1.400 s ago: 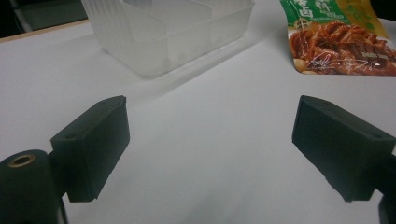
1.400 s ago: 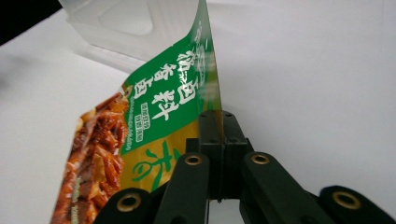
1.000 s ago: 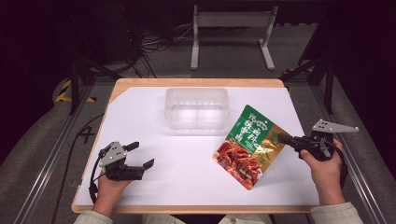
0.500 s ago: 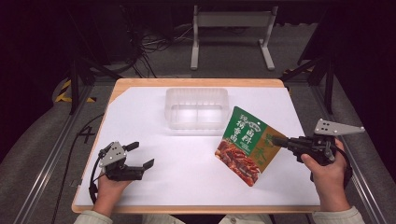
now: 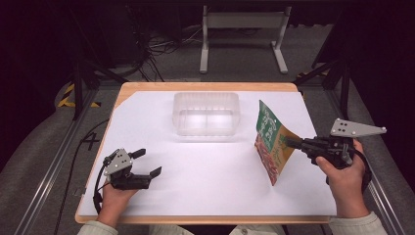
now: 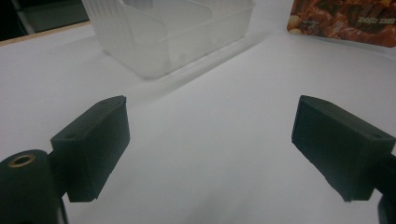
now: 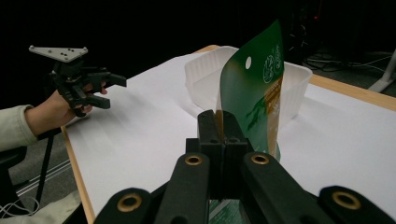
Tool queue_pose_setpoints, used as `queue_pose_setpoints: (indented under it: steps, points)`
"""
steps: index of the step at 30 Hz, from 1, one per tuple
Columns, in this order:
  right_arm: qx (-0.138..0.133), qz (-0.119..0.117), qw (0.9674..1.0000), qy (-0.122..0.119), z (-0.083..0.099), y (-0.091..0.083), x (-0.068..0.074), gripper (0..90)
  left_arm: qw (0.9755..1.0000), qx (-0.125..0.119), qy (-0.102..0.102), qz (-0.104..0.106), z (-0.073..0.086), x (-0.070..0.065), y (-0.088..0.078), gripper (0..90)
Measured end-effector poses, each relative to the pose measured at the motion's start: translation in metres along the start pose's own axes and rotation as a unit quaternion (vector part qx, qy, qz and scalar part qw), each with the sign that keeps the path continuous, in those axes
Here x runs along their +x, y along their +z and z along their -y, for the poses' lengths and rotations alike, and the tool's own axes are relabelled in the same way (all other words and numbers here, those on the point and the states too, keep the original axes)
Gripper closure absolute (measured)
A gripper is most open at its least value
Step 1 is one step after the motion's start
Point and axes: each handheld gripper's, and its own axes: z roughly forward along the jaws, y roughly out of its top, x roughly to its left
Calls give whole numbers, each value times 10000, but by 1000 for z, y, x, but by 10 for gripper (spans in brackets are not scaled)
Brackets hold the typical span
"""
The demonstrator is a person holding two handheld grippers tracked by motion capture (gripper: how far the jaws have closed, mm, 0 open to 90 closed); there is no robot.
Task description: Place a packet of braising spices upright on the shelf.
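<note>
High view, right claw [image 5: 289, 143] pinching pouch [image 5: 268, 142]

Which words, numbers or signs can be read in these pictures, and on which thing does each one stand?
Snack pouch, held in the right gripper: green front with pale characters and a round logo near the hang hole, all too blurred to read.
Pouch, food-photo end: a short line of pale print, too small to read.
Floor beside the table: a painted mark that looks like "4".
Clear plastic container: no text.
</note>
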Motion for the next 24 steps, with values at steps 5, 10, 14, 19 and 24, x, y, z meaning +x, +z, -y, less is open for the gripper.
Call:
queue_pose_setpoints:
  steps: [5, 10, 14, 19, 24]
  points:
    - [-40, 114, 9999, 17, -6, -2, -6, 900, 10000, 7, -3, -2, 0, 0, 0, 119]
    - [-88, 134, 9999, -36, -15, 1, -8, 900, 10000, -2, 1, -5, 0, 0, 0, 119]
    - [-71, 136, 9998, -142, -24, 5, -7, 900, 10000, -14, -36, -1, 0, 0, 0, 119]
    - [-85, 158, 9997, -190, -35, 8, -7, 900, 10000, -24, -44, 9, 0, 0, 0, 117]
    - [-150, 154, 9996, -184, -46, 9, -9, 900, 10000, -32, -51, 13, 0, 1, 0, 115]
